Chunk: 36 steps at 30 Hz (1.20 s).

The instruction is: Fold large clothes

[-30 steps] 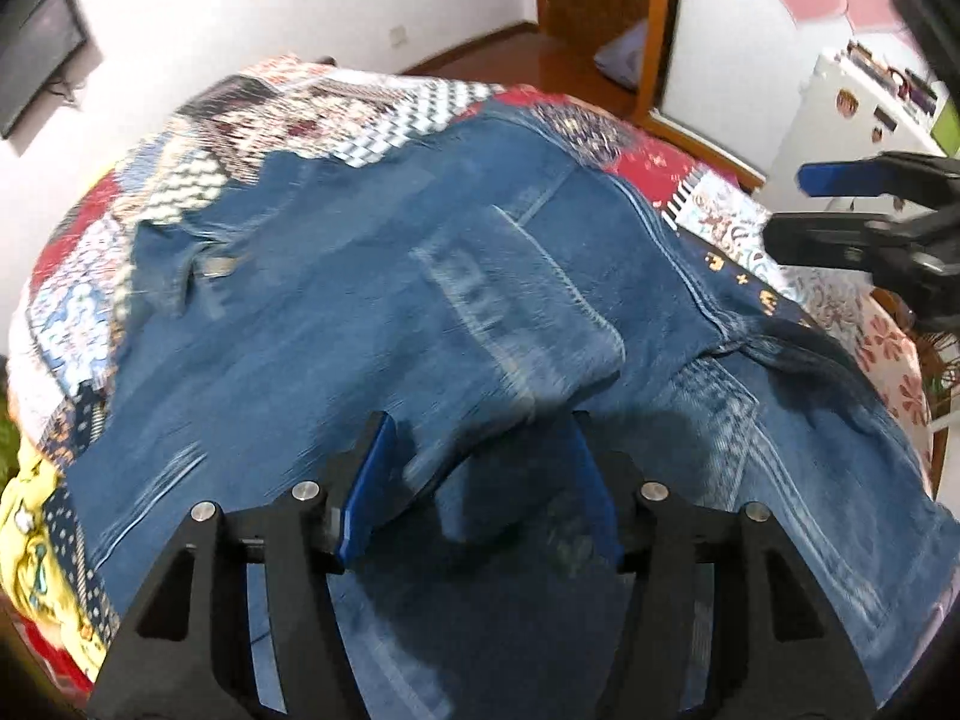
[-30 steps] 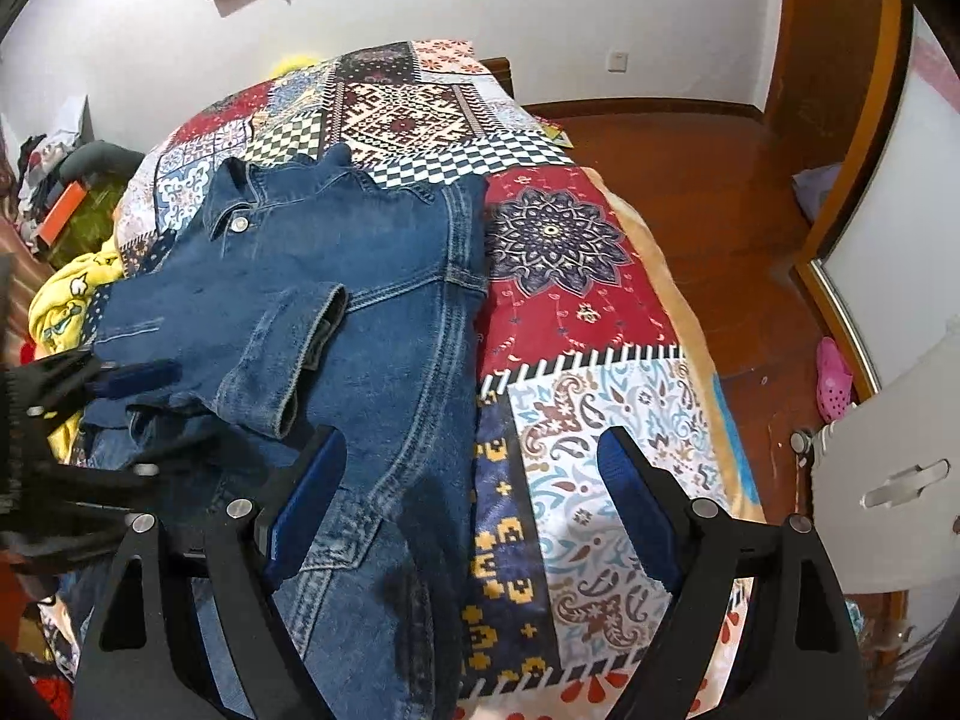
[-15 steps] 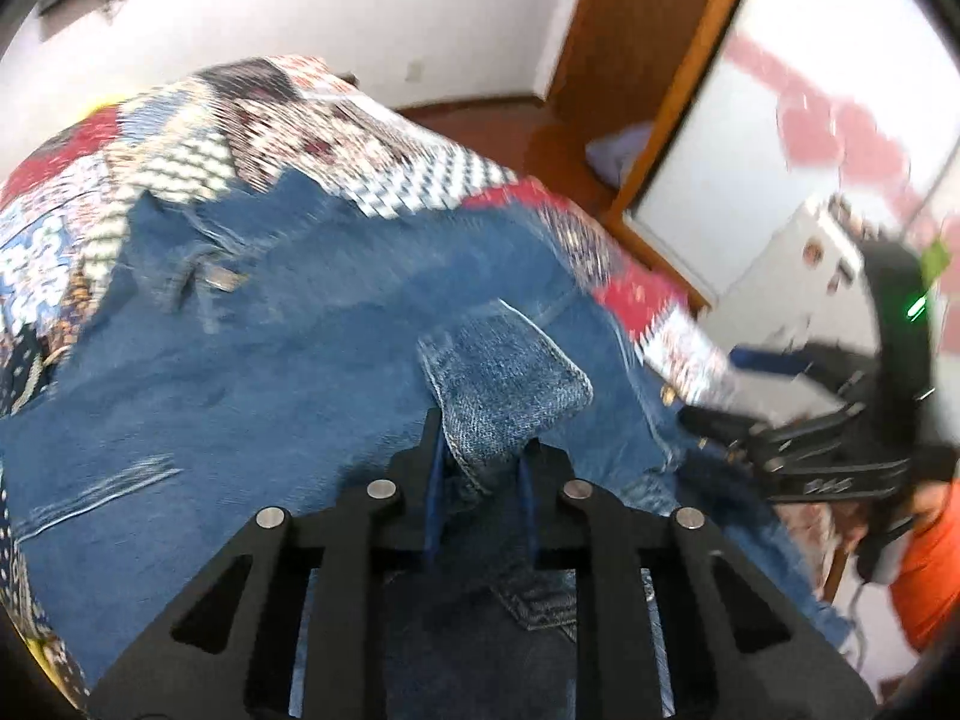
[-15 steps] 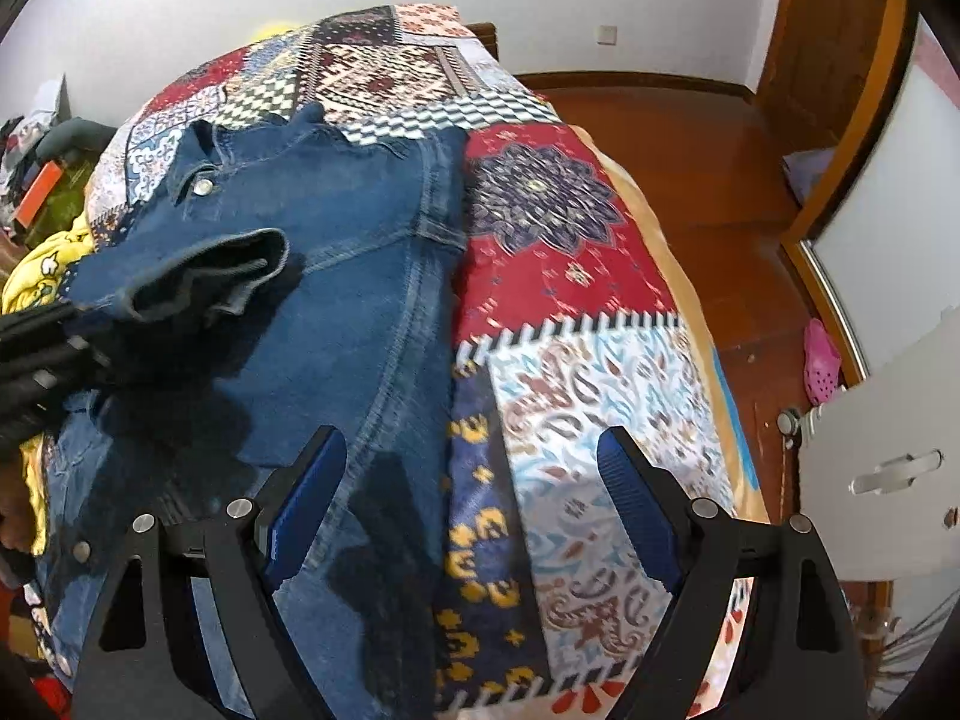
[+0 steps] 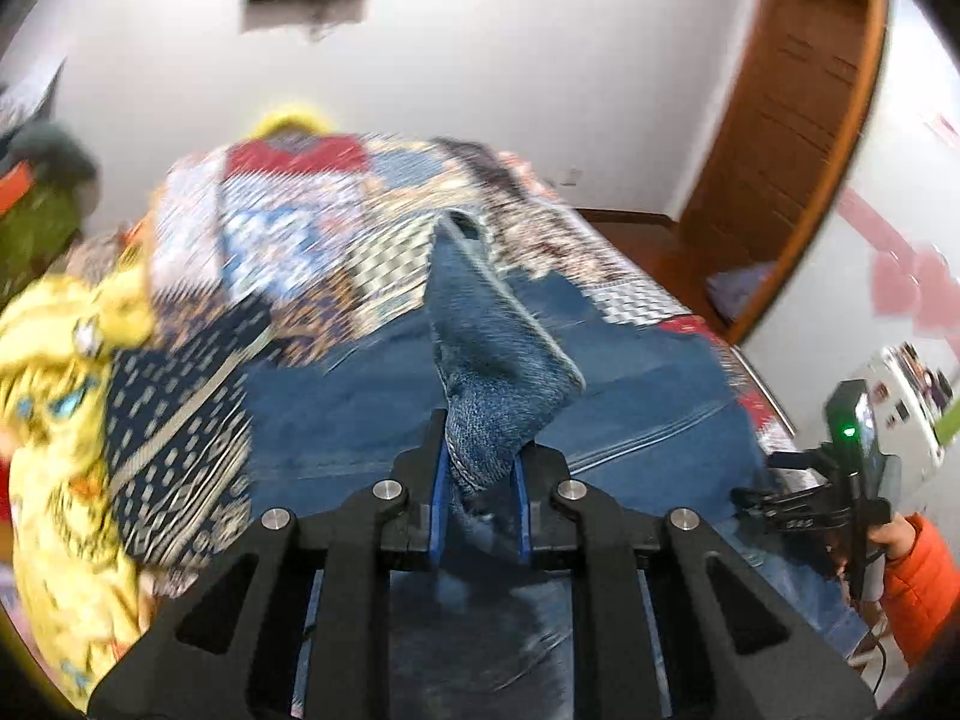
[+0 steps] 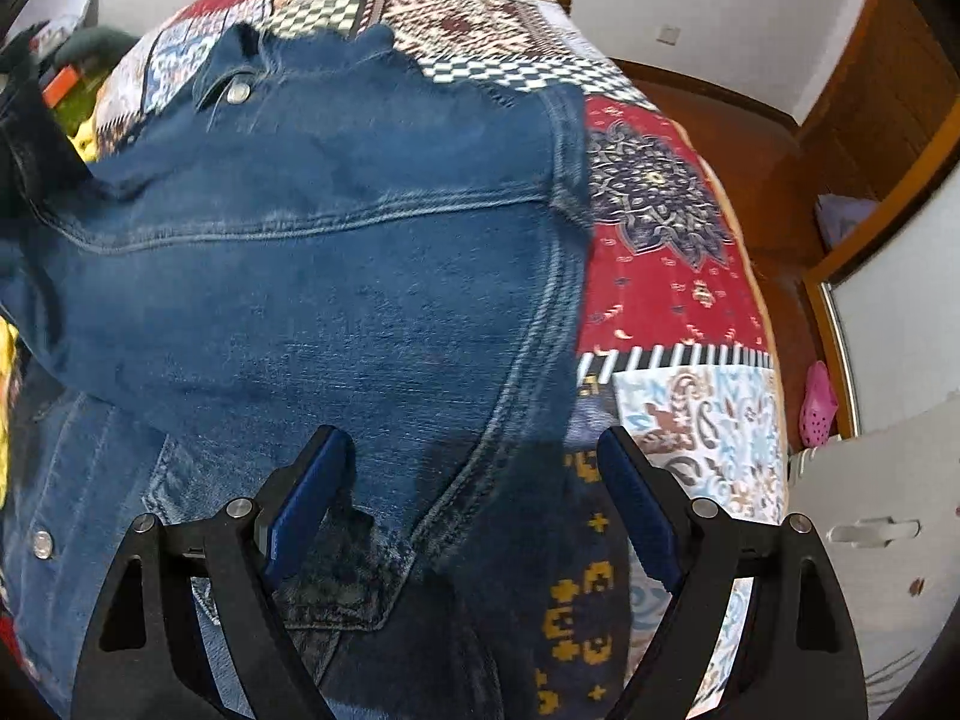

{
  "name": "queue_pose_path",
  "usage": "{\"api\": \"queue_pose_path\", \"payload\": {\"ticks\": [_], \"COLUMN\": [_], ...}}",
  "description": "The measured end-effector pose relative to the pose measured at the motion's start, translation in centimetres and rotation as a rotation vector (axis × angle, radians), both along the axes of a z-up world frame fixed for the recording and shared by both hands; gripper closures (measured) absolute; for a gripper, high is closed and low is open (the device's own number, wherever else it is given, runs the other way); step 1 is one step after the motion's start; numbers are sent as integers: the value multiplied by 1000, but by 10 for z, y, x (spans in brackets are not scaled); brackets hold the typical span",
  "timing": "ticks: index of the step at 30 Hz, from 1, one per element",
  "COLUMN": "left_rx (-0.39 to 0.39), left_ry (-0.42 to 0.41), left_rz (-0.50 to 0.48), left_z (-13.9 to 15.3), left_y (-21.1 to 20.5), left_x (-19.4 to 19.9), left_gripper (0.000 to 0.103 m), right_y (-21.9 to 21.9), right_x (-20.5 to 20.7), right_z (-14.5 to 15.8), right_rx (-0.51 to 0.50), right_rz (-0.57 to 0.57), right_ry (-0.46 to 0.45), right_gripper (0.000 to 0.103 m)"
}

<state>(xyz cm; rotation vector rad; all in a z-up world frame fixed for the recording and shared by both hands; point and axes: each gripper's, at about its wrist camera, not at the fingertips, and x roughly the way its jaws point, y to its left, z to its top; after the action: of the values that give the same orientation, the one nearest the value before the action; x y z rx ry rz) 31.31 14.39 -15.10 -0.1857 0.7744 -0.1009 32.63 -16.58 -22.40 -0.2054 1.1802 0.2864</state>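
My left gripper [image 5: 480, 498] clenches the denim jacket's [image 6: 360, 228] sleeve cuff [image 5: 486, 420], lifted; my right gripper [image 6: 474, 498] hangs released over the near hem. Folding seems barely begun.

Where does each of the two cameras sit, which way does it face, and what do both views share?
Left wrist view: sits on the left gripper, facing along its jaws, which are shut on the denim sleeve; beyond lie the patchwork bedspread and wall; the right gripper and an orange sleeve show at right.
Right wrist view: sits on the right gripper, facing steeply down between open jaws at the denim jacket; only its own jaws show.
Shared: jacket, bedspread, wooden door.
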Motion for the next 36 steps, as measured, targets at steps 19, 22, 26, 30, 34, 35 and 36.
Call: {"api": "queue_pose_path", "payload": {"ticks": [19,22,26,30,34,35,36], "left_rx": [55,44,42,-18,-109,-140,-162], "left_ry": [315,273,201,184,210,222,231], "left_rz": [164,170,199,220,226,229,231], "left_z": [-115,-94,-64,-54,-69,-78,-84], "left_y": [72,93,114,133,143,146,148], "left_x": [-62,-61,-45,-4,39,51,57], "left_gripper": [54,51,41,40,40,40,40], "right_y": [5,4,-1,-4,-6,-6,-7], "right_x": [-3,1,13,36,60,65,70], "right_z": [6,19,45,63,58,55,50], "right_rx": [-25,8,83,136,189,202,215], "right_rz": [-8,3,-18,-57,-137,-149,-160], "right_ry": [10,-10,-58,-107,-115,-109,-101], "right_gripper": [19,19,19,19,19,19,19]}}
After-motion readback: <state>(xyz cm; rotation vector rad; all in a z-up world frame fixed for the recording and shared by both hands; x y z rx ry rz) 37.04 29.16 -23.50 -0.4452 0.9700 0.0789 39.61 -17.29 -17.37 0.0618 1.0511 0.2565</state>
